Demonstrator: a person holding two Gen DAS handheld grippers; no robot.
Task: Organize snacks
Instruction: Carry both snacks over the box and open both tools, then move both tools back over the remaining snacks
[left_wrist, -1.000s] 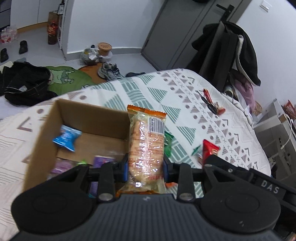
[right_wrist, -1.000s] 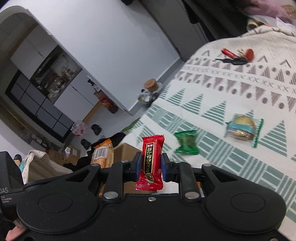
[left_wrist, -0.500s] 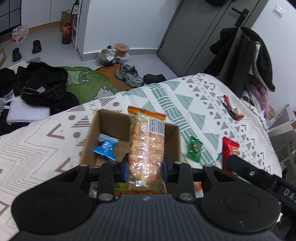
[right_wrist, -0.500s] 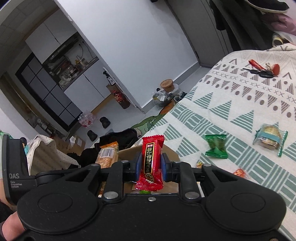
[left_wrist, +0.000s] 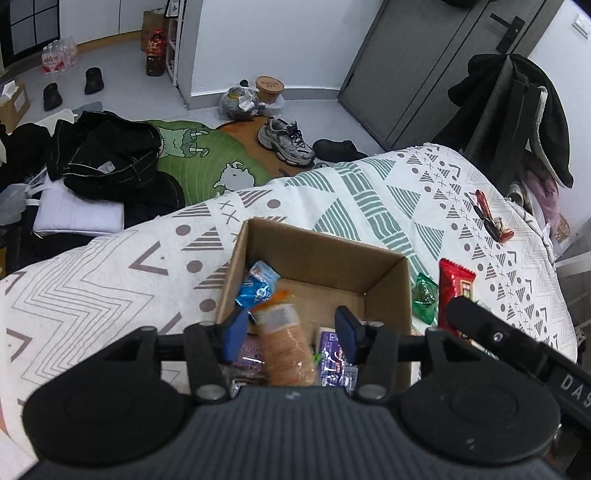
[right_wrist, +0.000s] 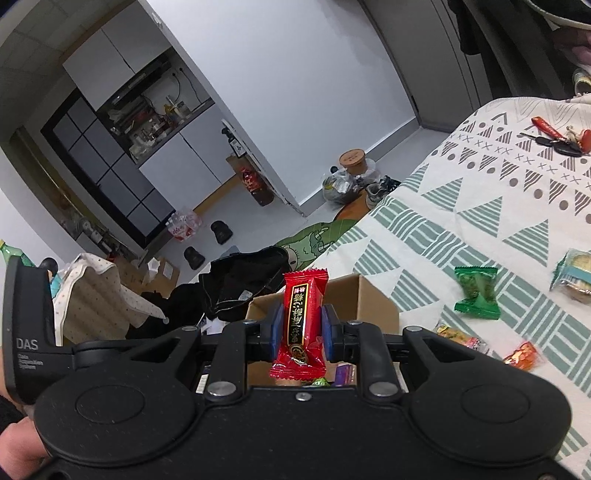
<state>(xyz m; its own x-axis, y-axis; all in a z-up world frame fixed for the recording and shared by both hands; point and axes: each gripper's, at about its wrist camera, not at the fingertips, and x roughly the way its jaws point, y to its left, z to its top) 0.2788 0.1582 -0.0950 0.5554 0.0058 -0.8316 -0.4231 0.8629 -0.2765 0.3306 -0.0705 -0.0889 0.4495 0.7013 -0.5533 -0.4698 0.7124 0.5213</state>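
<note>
A cardboard box (left_wrist: 321, 251) stands on the patterned cloth and holds several snacks, among them a blue packet (left_wrist: 256, 288). My left gripper (left_wrist: 290, 330) is open above the box. The orange cracker packet (left_wrist: 286, 341) is blurred between the spread jaws, dropping into the box. My right gripper (right_wrist: 301, 328) is shut on a red candy packet (right_wrist: 303, 317), held upright over the box's (right_wrist: 369, 299) near edge. The red packet also shows in the left wrist view (left_wrist: 454, 291).
On the cloth right of the box lie a green packet (right_wrist: 476, 291), a biscuit packet (right_wrist: 574, 275), two small orange snacks (right_wrist: 521, 354) and keys (right_wrist: 557, 142). Clothes (left_wrist: 107, 162), shoes and a green mat lie on the floor beyond the table edge.
My left gripper opened and let go of the orange cracker packet, which falls into the box. My right gripper moved over the box, still holding the red packet.
</note>
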